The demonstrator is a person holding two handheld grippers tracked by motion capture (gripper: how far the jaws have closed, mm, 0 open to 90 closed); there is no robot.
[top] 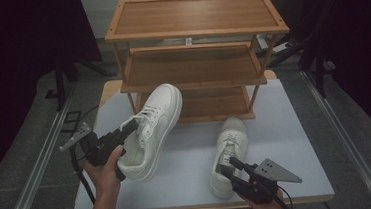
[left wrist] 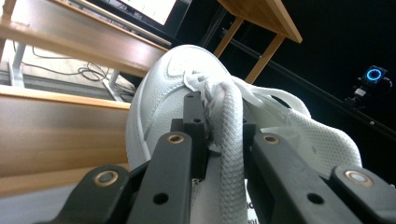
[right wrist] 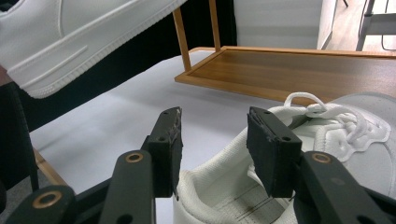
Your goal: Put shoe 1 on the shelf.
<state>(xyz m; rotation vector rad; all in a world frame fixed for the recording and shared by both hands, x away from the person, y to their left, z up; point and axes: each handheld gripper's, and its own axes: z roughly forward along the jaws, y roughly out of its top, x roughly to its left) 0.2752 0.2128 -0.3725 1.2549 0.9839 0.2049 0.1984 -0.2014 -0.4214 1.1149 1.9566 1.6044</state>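
A three-tier wooden shoe rack stands at the far end of a pale grey table, its shelves bare. Black curtains hang to either side, cables trail on the floor behind, and a blue ring light glows in the darkness.

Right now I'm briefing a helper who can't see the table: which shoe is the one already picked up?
Start at the three-tier wooden rack at the back of the pale table. In front of its left legs, the left gripper is clamped on the tongue of a white sneaker raised off the table, toe tilted up toward the rack. The other white sneaker lies flat on the table, the right gripper open at its heel.
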